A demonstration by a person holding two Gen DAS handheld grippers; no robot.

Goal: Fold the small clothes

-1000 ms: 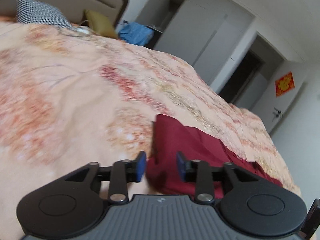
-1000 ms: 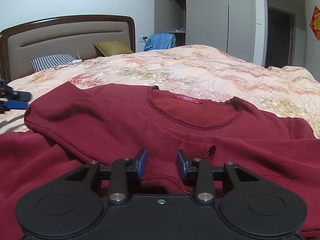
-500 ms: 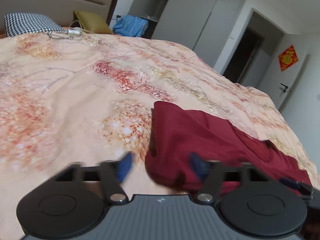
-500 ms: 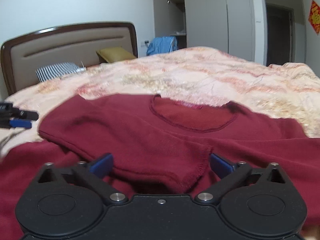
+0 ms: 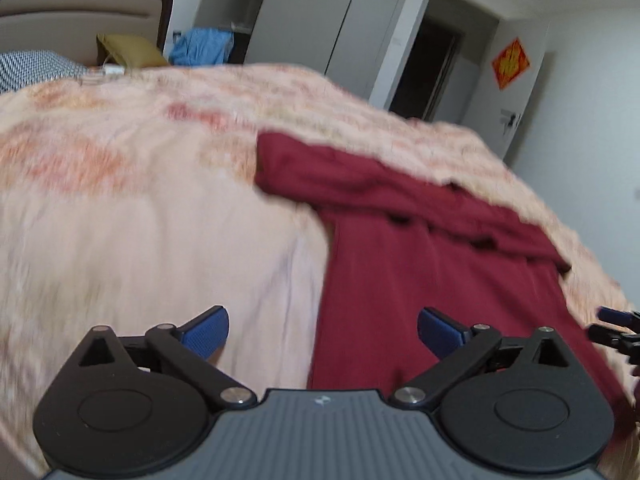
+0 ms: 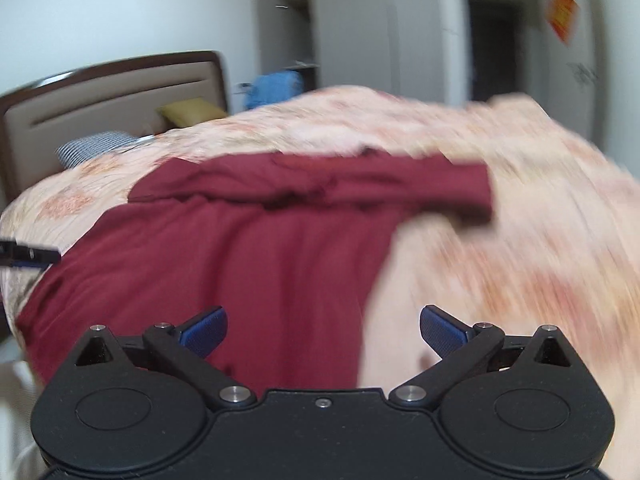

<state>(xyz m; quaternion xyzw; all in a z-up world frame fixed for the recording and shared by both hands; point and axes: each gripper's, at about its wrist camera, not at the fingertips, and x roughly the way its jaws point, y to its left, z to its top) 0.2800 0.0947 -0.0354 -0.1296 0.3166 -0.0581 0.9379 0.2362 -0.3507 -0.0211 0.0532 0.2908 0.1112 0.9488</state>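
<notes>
Red top (image 5: 432, 264) flat on the bed (image 5: 120, 220), left gripper (image 5: 322, 330) wide open and empty over its left edge, right gripper (image 6: 323, 330) just as open over its right edge, sleeve end (image 6: 468, 190) seen only from the right

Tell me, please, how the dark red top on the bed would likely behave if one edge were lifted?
The dark red top would probably droop limply, since it lies creased and folded over itself. It looks light, and on the soft quilt it may drag and bunch rather than slide flat.
</notes>
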